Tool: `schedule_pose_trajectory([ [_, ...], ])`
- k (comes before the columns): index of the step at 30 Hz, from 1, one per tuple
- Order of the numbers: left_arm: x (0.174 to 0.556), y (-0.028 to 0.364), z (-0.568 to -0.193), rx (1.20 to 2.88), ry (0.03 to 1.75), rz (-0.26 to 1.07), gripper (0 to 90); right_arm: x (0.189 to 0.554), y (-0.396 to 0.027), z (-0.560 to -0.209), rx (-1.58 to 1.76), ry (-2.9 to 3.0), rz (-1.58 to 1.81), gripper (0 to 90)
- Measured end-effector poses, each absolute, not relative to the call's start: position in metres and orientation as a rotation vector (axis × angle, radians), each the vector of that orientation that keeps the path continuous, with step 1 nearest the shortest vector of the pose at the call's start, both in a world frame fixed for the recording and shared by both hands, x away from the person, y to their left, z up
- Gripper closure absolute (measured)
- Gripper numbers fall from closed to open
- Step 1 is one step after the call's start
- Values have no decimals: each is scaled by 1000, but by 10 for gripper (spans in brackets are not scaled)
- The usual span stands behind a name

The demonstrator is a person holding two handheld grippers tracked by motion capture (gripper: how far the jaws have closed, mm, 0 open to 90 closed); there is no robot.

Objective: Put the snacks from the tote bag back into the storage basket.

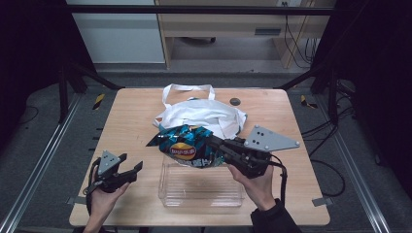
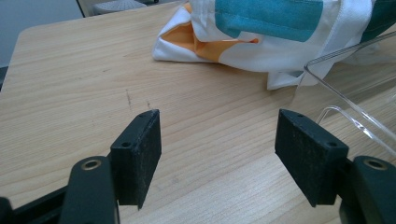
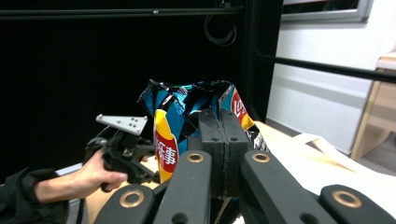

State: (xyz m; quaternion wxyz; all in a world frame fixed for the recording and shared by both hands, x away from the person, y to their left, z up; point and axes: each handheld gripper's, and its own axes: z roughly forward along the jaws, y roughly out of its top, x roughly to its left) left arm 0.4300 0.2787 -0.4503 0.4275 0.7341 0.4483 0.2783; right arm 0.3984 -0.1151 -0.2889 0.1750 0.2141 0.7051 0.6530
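Observation:
A blue crisp bag (image 1: 187, 144) with a red and yellow logo hangs in the air above the far edge of a clear plastic box (image 1: 201, 187). My right gripper (image 1: 217, 144) is shut on the bag's right end; in the right gripper view the crumpled bag (image 3: 180, 116) stands up behind the closed jaws. My left gripper (image 1: 132, 166) rests low over the table's front left, open, with nothing between its black pads (image 2: 140, 154). The other hand and gripper (image 3: 123, 149) appear at the left of the right gripper view.
A white tote bag (image 1: 206, 112) with teal and orange patches lies at the middle back of the wooden table (image 1: 133, 116), its cloth (image 2: 261, 32) just beyond the left gripper. The clear box's rim (image 2: 345, 100) stands to that gripper's right. A small dark disc (image 1: 235, 101) lies near the far edge.

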Motion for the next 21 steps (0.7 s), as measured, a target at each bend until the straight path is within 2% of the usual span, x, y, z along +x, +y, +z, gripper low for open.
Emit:
schedule_pose_trajectory([
  [21,430,279,-450,1835,1118,695,313,399,-107,-350,722,2153,1757,900],
])
